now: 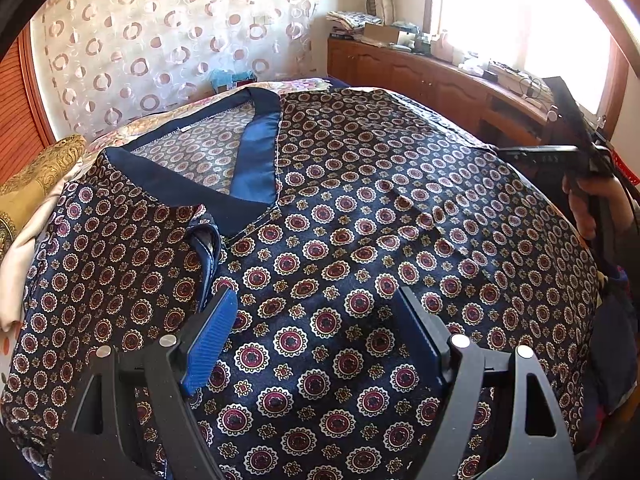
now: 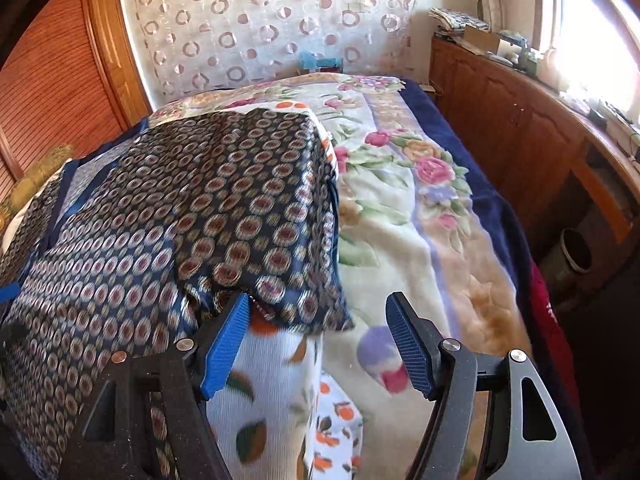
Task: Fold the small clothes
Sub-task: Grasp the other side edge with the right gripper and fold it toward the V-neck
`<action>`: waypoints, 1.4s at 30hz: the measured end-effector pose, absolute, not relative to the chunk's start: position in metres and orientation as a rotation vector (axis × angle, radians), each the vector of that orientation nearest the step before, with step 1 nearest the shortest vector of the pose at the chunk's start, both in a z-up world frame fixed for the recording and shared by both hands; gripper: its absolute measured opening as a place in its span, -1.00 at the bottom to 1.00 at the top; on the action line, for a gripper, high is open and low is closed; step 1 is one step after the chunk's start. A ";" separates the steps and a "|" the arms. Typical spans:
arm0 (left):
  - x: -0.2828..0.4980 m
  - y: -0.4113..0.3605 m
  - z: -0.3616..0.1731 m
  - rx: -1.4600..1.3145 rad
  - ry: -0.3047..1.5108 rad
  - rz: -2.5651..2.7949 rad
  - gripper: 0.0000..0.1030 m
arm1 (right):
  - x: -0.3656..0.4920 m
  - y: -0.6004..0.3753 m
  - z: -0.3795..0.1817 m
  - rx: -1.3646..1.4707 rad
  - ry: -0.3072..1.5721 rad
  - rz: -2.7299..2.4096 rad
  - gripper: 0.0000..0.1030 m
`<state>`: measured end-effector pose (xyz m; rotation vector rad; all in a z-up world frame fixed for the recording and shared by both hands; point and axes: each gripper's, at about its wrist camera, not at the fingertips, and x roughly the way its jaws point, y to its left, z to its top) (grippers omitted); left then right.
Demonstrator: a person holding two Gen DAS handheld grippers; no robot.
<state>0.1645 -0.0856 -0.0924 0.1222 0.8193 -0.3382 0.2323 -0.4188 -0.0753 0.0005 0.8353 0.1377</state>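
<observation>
The shirt [image 1: 360,208] lies spread on the bed [image 2: 400,208], under the wide, empty left gripper [image 1: 320,336]. The right gripper [image 2: 316,340], wide and empty, should pinch the hem corner just ahead-left and fold inward.

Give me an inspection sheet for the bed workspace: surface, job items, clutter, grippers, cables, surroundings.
Surface: floral blanket on a bed, dark blue edge.
Job's things: navy medallion-print garment spread out, plain navy collar band up; white orange-print cloth sticks out under its near edge.
Clutter: gold patterned cushion at the left edge.
Grippers: left gripper open above the garment, nothing between the pads; right gripper open at the garment's corner, gripping nothing.
Cables: thin wires on the sideboard by the window.
Surroundings: circle-print curtain, wooden sideboard with oddments on top, bright window.
</observation>
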 end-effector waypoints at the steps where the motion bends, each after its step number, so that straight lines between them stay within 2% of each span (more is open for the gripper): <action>1: 0.164 -0.086 -0.092 0.123 0.817 -0.336 0.56 | 0.237 -0.421 -0.076 0.013 0.836 0.132 0.32; 3: 0.163 -0.086 -0.092 0.128 0.812 -0.333 0.56 | 0.241 -0.424 -0.080 0.056 0.835 0.139 0.18; 5: 0.163 -0.087 -0.092 0.131 0.813 -0.332 0.56 | 0.241 -0.430 -0.085 0.123 0.833 0.183 -0.20; 6: 0.163 -0.087 -0.092 0.132 0.813 -0.333 0.56 | 0.242 -0.432 -0.086 0.154 0.831 0.212 -0.32; 8: 0.162 -0.087 -0.092 0.132 0.813 -0.334 0.56 | 0.243 -0.432 -0.086 0.176 0.820 0.252 -0.82; 11: 0.163 -0.086 -0.091 0.125 0.811 -0.333 0.56 | 0.238 -0.422 -0.083 0.077 0.795 0.238 -0.93; 16: 0.162 -0.085 -0.091 0.127 0.809 -0.328 0.56 | 0.221 -0.410 -0.050 0.005 0.659 0.228 -0.95; 21: 0.160 -0.085 -0.091 0.131 0.804 -0.323 0.56 | 0.193 -0.358 -0.015 -0.138 0.563 0.341 -0.95; 27: 0.156 -0.082 -0.086 0.117 0.775 -0.331 0.56 | 0.179 -0.320 -0.042 -0.223 0.678 0.441 -0.94; 30: 0.144 -0.080 -0.072 0.124 0.743 -0.343 0.56 | 0.177 -0.325 -0.064 -0.218 0.737 0.420 -0.67; 32: 0.136 -0.077 -0.058 0.096 0.717 -0.369 0.56 | 0.174 -0.337 -0.073 -0.201 0.757 0.407 -0.35; 34: 0.128 -0.077 -0.046 0.086 0.692 -0.382 0.56 | 0.166 -0.355 -0.077 -0.177 0.757 0.370 -0.13; 42: 0.110 -0.088 -0.007 0.098 0.616 -0.413 0.56 | 0.179 -0.416 -0.071 -0.017 0.720 0.212 -0.10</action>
